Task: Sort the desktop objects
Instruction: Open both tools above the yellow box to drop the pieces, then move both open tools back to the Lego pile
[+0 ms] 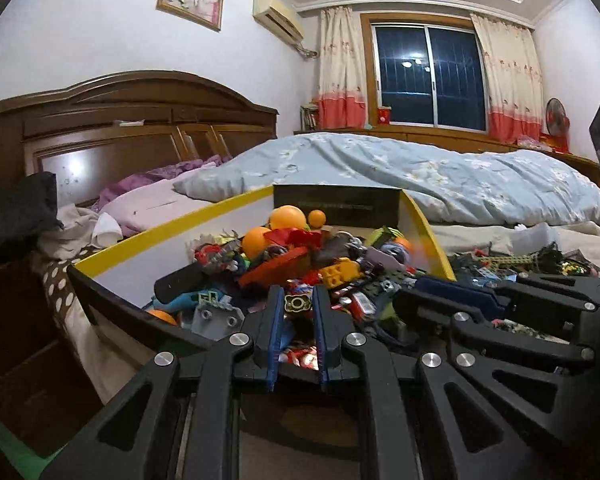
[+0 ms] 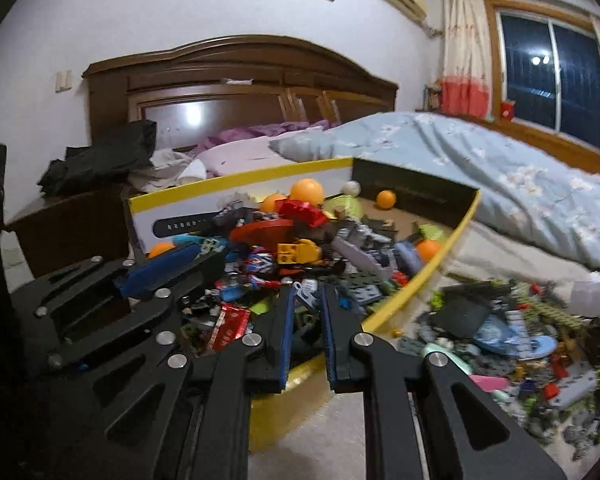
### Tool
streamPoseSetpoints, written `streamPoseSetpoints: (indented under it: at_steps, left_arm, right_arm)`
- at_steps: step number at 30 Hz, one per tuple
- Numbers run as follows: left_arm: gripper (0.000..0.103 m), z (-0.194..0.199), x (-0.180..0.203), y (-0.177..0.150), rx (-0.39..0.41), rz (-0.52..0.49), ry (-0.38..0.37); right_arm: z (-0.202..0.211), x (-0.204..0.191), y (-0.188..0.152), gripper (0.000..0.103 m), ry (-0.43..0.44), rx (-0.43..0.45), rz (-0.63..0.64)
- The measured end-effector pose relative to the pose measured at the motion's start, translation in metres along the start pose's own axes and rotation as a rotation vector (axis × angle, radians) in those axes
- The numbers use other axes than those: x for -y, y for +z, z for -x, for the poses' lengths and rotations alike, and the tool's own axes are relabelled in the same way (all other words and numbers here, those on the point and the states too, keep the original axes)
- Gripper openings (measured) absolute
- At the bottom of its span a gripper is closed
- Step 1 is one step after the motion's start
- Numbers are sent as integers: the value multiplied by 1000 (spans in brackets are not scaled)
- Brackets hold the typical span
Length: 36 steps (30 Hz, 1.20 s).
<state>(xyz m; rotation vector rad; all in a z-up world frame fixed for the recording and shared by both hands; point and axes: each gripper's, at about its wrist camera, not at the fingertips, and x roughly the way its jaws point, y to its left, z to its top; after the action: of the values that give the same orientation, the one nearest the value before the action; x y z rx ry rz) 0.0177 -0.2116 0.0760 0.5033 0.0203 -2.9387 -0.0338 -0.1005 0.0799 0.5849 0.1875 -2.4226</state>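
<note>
A yellow-rimmed cardboard box (image 1: 203, 210) (image 2: 243, 176) sits on the bed, heaped with toy bricks, orange balls (image 1: 287, 217) (image 2: 306, 191) and a red dish (image 2: 261, 230). My left gripper (image 1: 298, 296) hovers over the box's near end, shut on a small green-and-black piece (image 1: 297, 304). My right gripper (image 2: 308, 292) is beside it over the box's near right rim, shut on a small blue-grey brick (image 2: 304, 297). Each gripper shows in the other's view: the right gripper (image 1: 408, 300) and the left gripper (image 2: 207, 258), side by side.
A loose pile of bricks (image 2: 512, 332) (image 1: 540, 260) lies on the beige sheet to the right of the box. A light blue quilt (image 1: 420, 176) is bunched behind. The wooden headboard (image 1: 131, 128) and dark clothes on a nightstand (image 2: 99, 156) stand to the left.
</note>
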Motion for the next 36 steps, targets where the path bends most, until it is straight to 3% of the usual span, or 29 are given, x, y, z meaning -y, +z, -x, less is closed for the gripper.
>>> streamPoseSetpoints:
  at_steps: [7, 11, 14, 19, 20, 24, 30, 33, 34, 36]
  left_arm:
    - [18, -3, 0, 3, -22, 31, 16]
    - [22, 0, -2, 3, -23, 47, 66]
    - [23, 3, -6, 2, -11, 76, 70]
    - [48, 18, -10, 3, 48, 105, 77]
    - [51, 25, -6, 3, 74, 97, 74]
    - [63, 48, 25, -3, 149, -7, 43]
    - [64, 61, 76, -16, 179, -134, -69]
    - [65, 68, 107, -26, 176, -227, -181]
    - [65, 68, 118, -30, 156, -257, -228]
    - [65, 68, 139, -38, 86, -297, -356]
  right_arm:
    - [-6, 5, 4, 13, 31, -22, -26]
    - [-4, 3, 3, 16, 26, -11, -28]
    - [1, 7, 4, 33, 0, 5, -43]
    - [14, 28, 3, 75, 2, 29, -115]
    - [19, 33, 2, 78, -6, 36, -139]
    - [48, 53, -15, 80, -59, 50, -167]
    - [99, 105, -33, 78, -187, 45, -146]
    - [127, 136, -43, 71, -284, 64, -139]
    - [136, 149, -47, 64, -301, 49, -139]
    - [149, 168, -58, 59, -295, 16, -149]
